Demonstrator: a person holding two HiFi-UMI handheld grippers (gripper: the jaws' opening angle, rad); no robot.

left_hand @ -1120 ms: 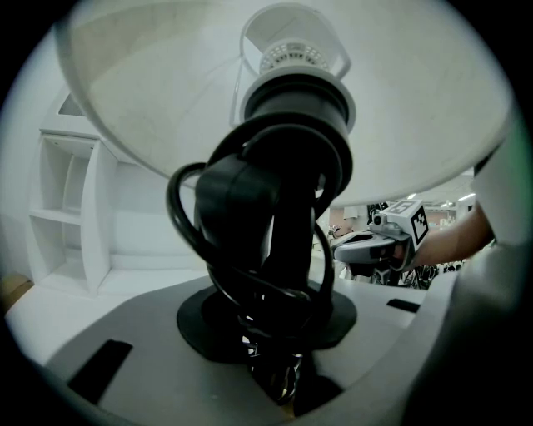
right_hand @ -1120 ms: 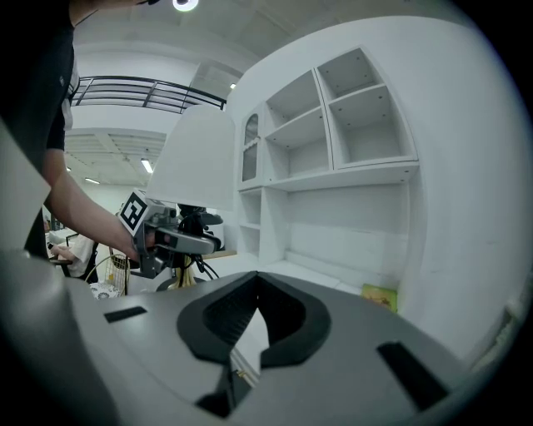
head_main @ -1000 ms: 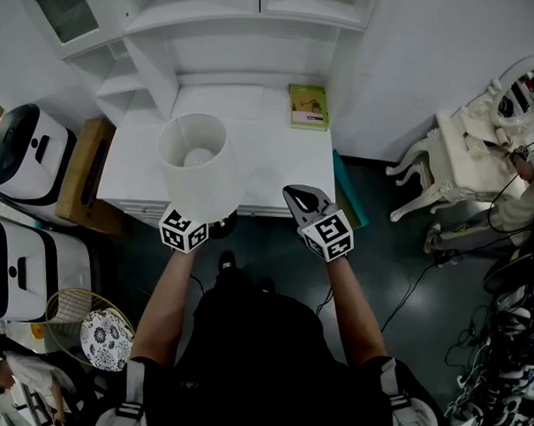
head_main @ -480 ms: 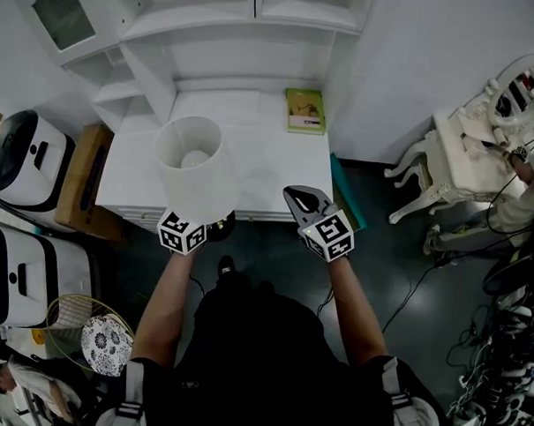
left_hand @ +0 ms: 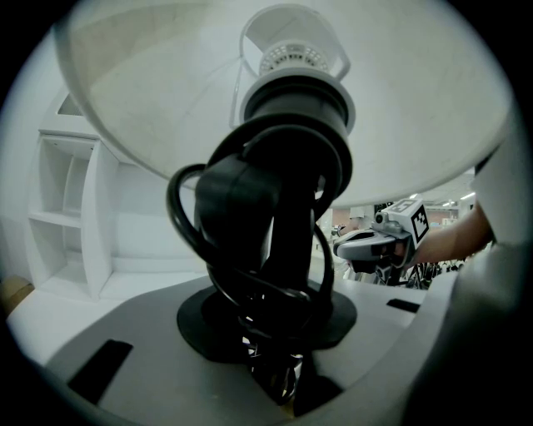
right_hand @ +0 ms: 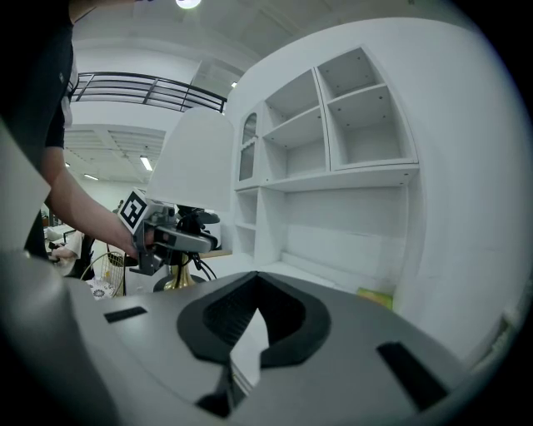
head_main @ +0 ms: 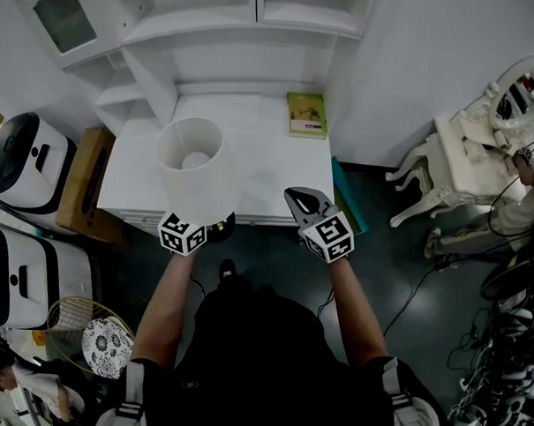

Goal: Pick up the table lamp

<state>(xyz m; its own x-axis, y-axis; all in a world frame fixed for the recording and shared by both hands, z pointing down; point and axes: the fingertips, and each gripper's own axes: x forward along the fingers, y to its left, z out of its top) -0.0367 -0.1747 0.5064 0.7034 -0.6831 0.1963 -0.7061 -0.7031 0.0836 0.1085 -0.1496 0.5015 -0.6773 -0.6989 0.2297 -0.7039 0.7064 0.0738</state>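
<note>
The table lamp has a white shade point(head_main: 198, 169) and a black stem point(left_hand: 291, 216) with its black cord wound round it. It hangs upright in the air over the front edge of the white desk point(head_main: 277, 177). My left gripper point(head_main: 205, 223) is shut on the stem low down, just above the round black base point(left_hand: 208, 329); in the left gripper view the jaws point(left_hand: 279, 366) clamp stem and cord. My right gripper point(head_main: 296, 197) floats to the right of the lamp, shut, with nothing in it. The right gripper view shows its closed jaws point(right_hand: 241, 349) and the lamp's shade point(right_hand: 196, 162) at the left.
A green book point(head_main: 307, 112) lies at the desk's back right corner under white shelves point(head_main: 249, 21). White appliances point(head_main: 26, 157) and a cardboard box point(head_main: 83, 169) stand at the left, a wire basket point(head_main: 72, 318) below them. An ornate white dresser point(head_main: 468, 159) and floor cables are at the right.
</note>
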